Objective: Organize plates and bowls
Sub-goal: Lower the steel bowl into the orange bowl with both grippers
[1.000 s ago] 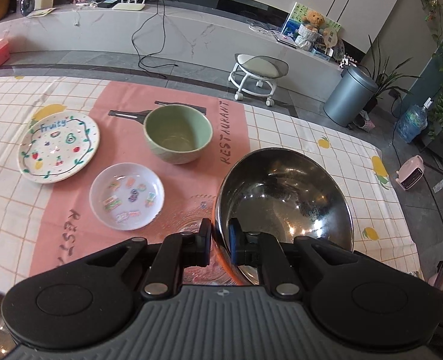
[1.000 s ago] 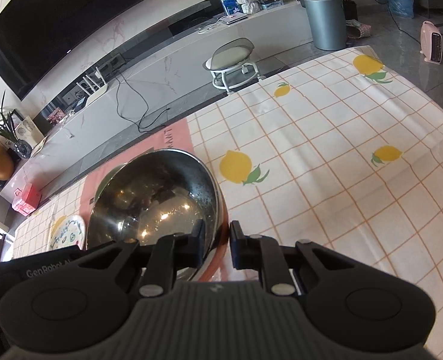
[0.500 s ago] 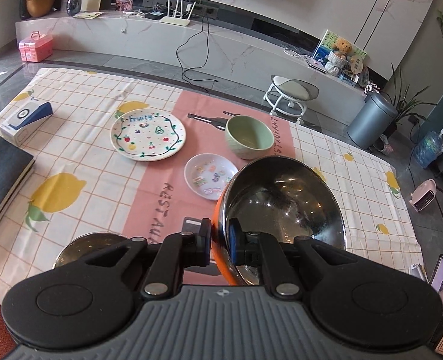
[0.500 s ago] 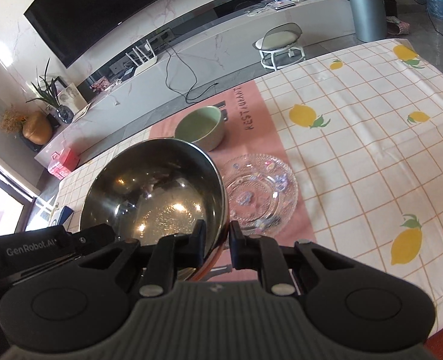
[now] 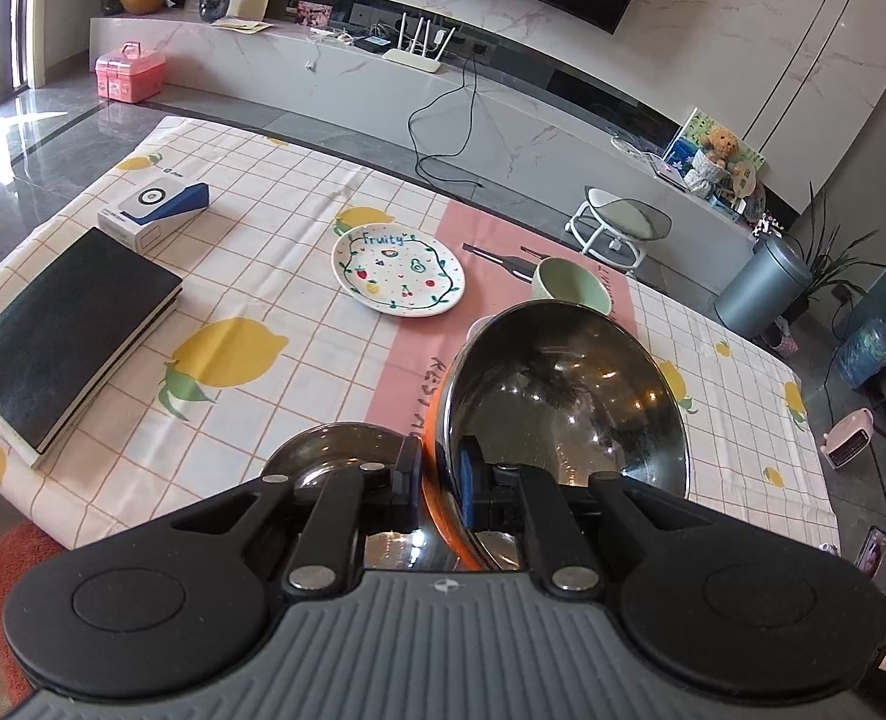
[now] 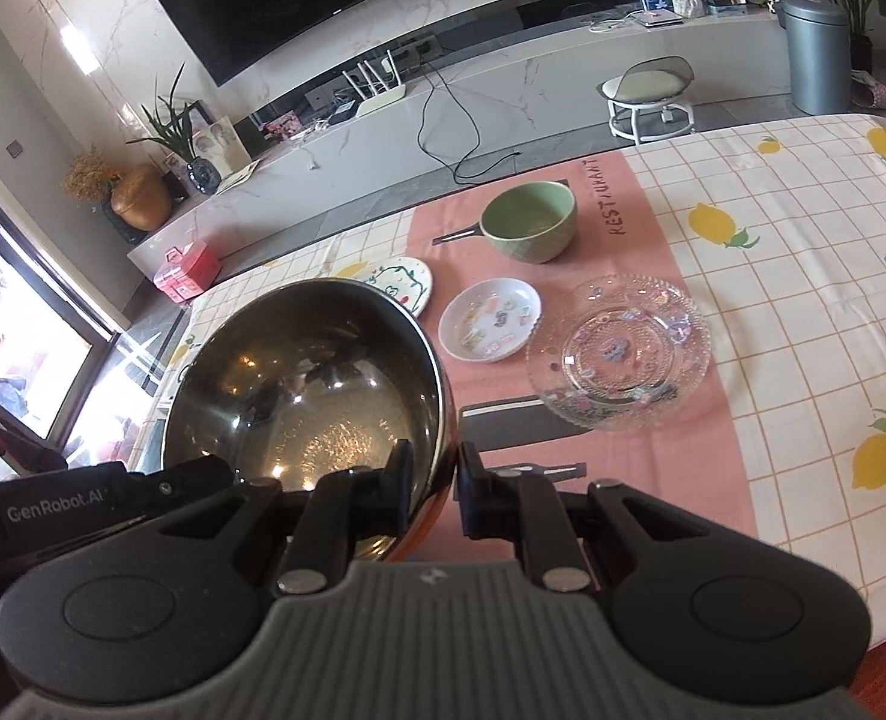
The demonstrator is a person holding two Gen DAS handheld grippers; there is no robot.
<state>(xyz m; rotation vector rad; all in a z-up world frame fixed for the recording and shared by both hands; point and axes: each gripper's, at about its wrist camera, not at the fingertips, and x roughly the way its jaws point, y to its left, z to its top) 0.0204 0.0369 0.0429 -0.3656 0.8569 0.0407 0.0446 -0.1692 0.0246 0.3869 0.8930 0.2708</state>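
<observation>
A large steel bowl (image 5: 569, 396) with an orange outside is held off the table by both grippers. My left gripper (image 5: 440, 474) is shut on its near rim. My right gripper (image 6: 434, 483) is shut on the same bowl (image 6: 305, 384) at its right rim. A second steel bowl (image 5: 329, 450) sits on the table under the left gripper. Farther off lie a "Fruity" plate (image 5: 398, 270), a green bowl (image 6: 527, 219), a small white plate (image 6: 494, 318) and a clear glass plate (image 6: 620, 351).
A black book (image 5: 65, 330) and a blue-white box (image 5: 155, 207) lie on the table's left side. The lemon-print tablecloth (image 6: 803, 276) has a pink middle strip. A stool (image 5: 620, 225) and a grey bin (image 5: 764, 276) stand beyond the table.
Both grippers have carried the large steel bowl up and toward the left near side of the table. The second steel bowl has come into view beneath the left gripper.
</observation>
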